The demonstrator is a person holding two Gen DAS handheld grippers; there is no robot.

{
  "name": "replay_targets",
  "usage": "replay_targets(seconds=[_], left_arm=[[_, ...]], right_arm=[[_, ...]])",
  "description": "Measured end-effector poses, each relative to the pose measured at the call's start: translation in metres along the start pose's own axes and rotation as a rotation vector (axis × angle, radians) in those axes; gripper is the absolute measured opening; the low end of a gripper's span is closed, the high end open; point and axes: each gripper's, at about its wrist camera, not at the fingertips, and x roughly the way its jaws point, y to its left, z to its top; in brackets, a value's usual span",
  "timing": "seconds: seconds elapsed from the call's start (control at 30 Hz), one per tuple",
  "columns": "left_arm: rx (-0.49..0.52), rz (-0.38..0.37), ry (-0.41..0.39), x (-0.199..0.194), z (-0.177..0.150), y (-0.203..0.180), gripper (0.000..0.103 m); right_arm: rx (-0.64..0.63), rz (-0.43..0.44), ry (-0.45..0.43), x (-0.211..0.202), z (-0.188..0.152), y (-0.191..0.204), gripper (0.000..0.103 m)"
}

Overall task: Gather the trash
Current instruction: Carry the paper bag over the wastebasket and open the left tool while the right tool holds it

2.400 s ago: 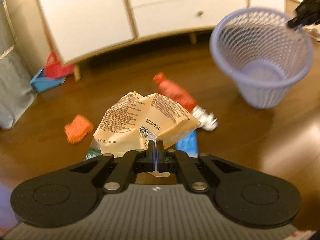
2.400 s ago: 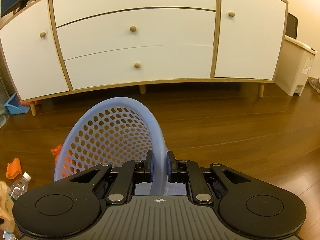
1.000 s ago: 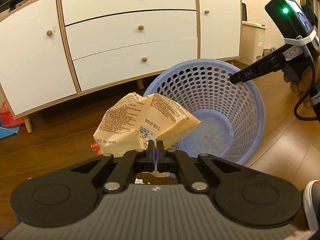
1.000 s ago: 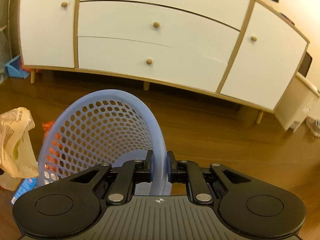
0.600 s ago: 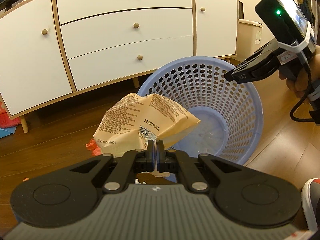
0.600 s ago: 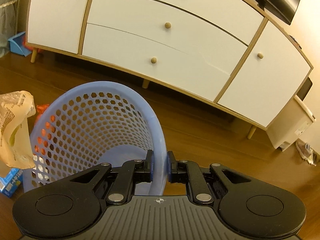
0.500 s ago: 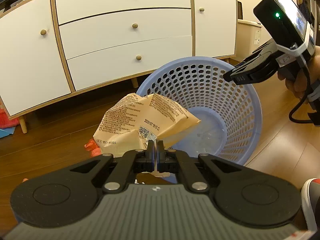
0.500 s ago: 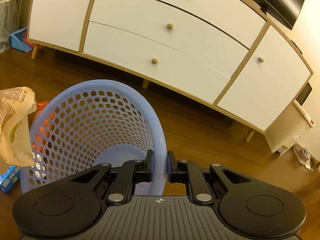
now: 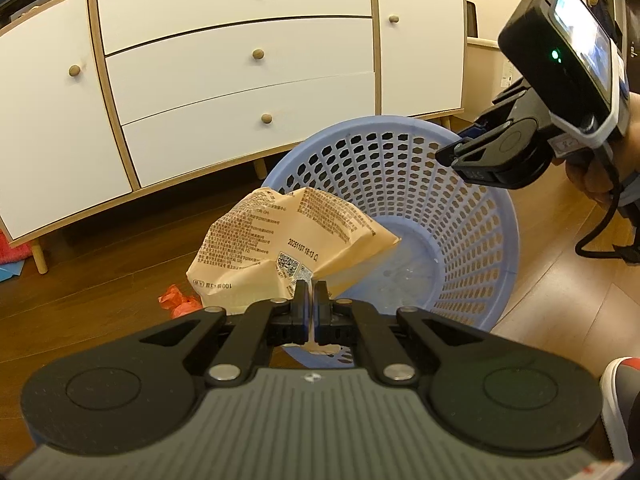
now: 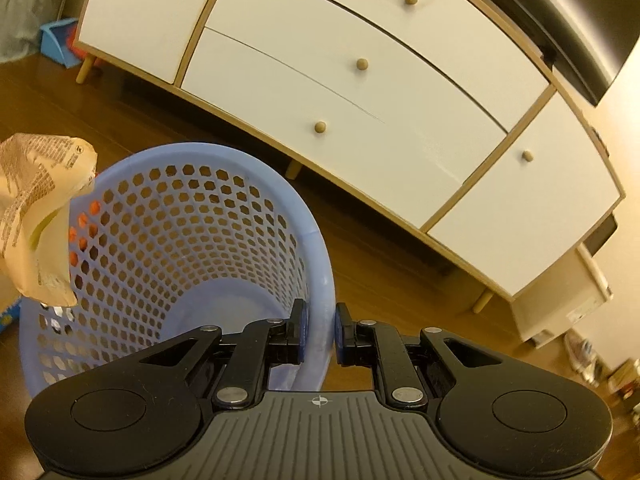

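My left gripper [image 9: 311, 298] is shut on a crumpled tan food wrapper [image 9: 276, 240] printed with dark text. The wrapper hangs at the near-left rim of a lavender mesh basket [image 9: 472, 216], its right corner over the opening. The basket is tilted toward me and its inside looks bare. My right gripper [image 10: 319, 332] is shut on the basket's rim [image 10: 320, 280], holding it tipped. In the right wrist view the wrapper [image 10: 36, 220] shows at the left edge beside the basket's far rim. From the left wrist view the right gripper [image 9: 460, 156] shows at the basket's upper right rim.
A white sideboard [image 9: 240, 72] with wooden knobs and legs stands behind on the wood floor. Orange scraps [image 9: 176, 300] lie on the floor left of the basket. A blue item [image 10: 58, 46] sits far left by the sideboard. A white bin [image 10: 560, 304] stands at right.
The basket has been tipped further toward the left gripper and come closer. The wrapper, still pinched, now reaches over the basket's rim.
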Motion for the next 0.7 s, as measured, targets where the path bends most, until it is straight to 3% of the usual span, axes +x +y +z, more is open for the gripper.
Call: replay_targets(seconds=[0.7], left_arm=[[0.019, -0.024, 0.004, 0.005, 0.000, 0.002, 0.001]], right_arm=[[-0.059, -0.036, -0.015, -0.004, -0.009, 0.010, 0.011]])
